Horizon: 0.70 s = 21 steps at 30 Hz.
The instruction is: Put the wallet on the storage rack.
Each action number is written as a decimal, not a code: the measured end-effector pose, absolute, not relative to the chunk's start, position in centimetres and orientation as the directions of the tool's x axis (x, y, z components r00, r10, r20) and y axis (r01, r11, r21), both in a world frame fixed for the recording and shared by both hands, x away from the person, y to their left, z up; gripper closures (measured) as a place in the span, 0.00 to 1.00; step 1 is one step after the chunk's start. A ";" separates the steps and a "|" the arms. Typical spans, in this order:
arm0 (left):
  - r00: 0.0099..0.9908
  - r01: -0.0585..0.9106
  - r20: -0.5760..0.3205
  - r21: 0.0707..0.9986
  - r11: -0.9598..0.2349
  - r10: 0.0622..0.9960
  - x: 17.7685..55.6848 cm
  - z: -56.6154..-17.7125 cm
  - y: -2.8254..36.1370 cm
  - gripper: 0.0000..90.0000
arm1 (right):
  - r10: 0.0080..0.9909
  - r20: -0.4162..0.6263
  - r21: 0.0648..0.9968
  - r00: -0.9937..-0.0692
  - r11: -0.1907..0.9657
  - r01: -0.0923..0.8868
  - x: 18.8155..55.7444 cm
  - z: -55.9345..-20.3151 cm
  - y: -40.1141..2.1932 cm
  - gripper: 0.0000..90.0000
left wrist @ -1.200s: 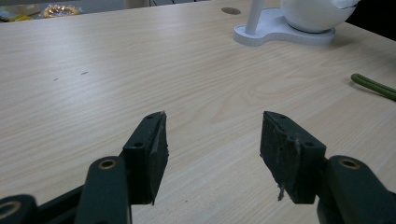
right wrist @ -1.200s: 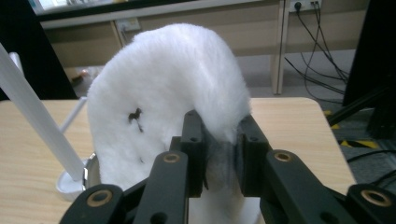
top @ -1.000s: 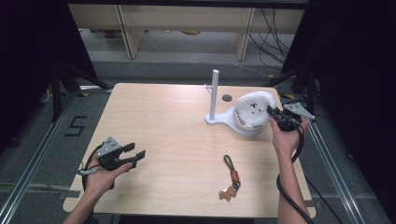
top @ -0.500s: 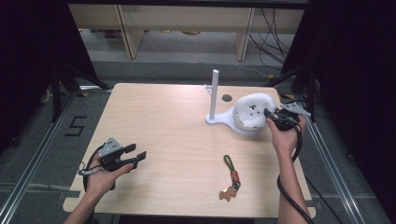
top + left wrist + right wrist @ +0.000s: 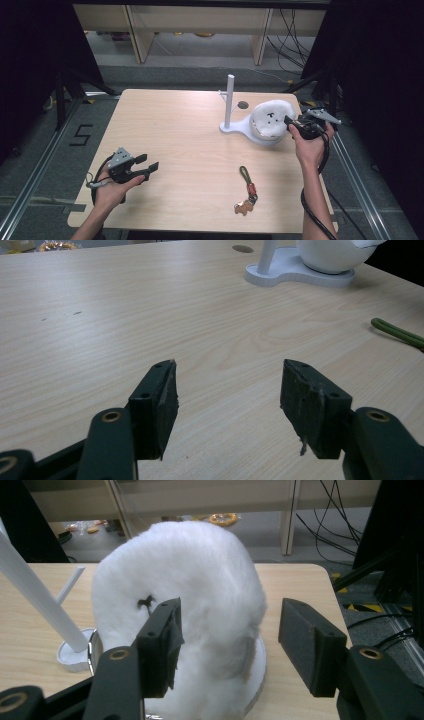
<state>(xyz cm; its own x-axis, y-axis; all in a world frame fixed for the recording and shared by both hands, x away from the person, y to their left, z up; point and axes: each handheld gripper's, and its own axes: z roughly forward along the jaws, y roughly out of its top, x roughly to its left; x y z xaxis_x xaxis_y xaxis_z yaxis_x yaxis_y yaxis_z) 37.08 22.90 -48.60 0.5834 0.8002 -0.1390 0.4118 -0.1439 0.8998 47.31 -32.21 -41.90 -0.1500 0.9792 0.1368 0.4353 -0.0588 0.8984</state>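
Left claw [image 5: 150, 167] rests low at the near left of the surface [image 5: 175, 130], jaws spread with nothing between them; the left gripper view shows bare wood ahead of its pads. At centre near, a keychain [image 5: 246, 192] with a green cord lies flat, well apart from both claws. Further right, a white stand [image 5: 231, 107] rises from its base, and a white plush toy [image 5: 270, 119] sits on the round part of that base at the far right of the surface. Right claw [image 5: 290, 121] is just beside the toy's right flank; its jaws have just been opening and now stand spread on either side of the fur, pads not pressing it in the right gripper view. Judgement: the toy has been set down and released. Next move calls for drawing the right claw clear without dragging the fur or tipping the toy.
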 end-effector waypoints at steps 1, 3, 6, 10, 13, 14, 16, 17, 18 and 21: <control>0.580 0.414 -0.141 0.900 -0.141 0.803 37.1 -48.7 22.8 0.43 | 0.977 0.135 0.904 -0.166 -0.053 0.424 47.3 -41.9 -32.3 0.47; 0.585 0.411 -0.137 0.900 -0.147 0.800 37.2 -48.8 22.8 0.43 | 0.979 0.140 0.887 -0.149 -0.058 0.458 46.8 -41.5 -32.3 0.46; 0.578 0.408 -0.103 0.896 -0.178 0.809 37.2 -48.9 22.6 0.43 | 0.972 0.187 0.866 -0.139 -0.096 0.490 46.1 -41.5 -32.2 0.47; 0.580 0.403 -0.111 0.900 -0.166 0.807 37.4 -49.0 22.4 0.43 | 0.971 0.180 0.844 -0.157 -0.070 0.532 45.1 -41.5 -32.3 0.50; 0.575 0.404 -0.119 0.902 -0.154 0.809 37.5 -49.2 22.3 0.42 | 0.971 0.183 0.817 -0.152 -0.065 0.573 44.2 -41.5 -32.2 0.52; 0.571 0.410 -0.121 0.899 -0.154 0.812 37.5 -49.3 22.2 0.42 | 0.970 0.185 0.799 -0.155 -0.057 0.599 43.9 -41.5 -32.2 0.52; 0.577 0.413 -0.127 0.898 -0.154 0.807 37.4 -49.4 22.0 0.42 | 0.966 0.200 0.785 -0.161 -0.059 0.617 43.5 -41.7 -32.1 0.55; 0.577 0.414 -0.128 0.897 -0.154 0.806 37.4 -49.5 21.9 0.42 | 0.965 0.199 0.777 -0.169 -0.050 0.628 43.3 -41.8 -32.1 0.55; 0.579 0.414 -0.126 0.896 -0.157 0.806 37.4 -49.5 21.9 0.42 | 0.969 0.186 0.769 -0.165 -0.039 0.638 43.1 -42.0 -32.1 0.57; 0.575 0.419 -0.134 0.896 -0.150 0.807 37.4 -49.7 21.8 0.42 | 0.961 0.204 0.726 -0.189 -0.019 0.688 42.3 -42.4 -32.0 0.59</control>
<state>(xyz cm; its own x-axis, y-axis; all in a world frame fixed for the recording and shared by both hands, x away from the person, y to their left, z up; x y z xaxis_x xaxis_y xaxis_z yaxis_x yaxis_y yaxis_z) 37.35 21.80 -49.74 0.5752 0.8069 -0.1340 0.4189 -0.1499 0.8956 42.32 -31.96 -42.42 -0.1888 0.9606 0.2040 0.6875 -0.0191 0.7259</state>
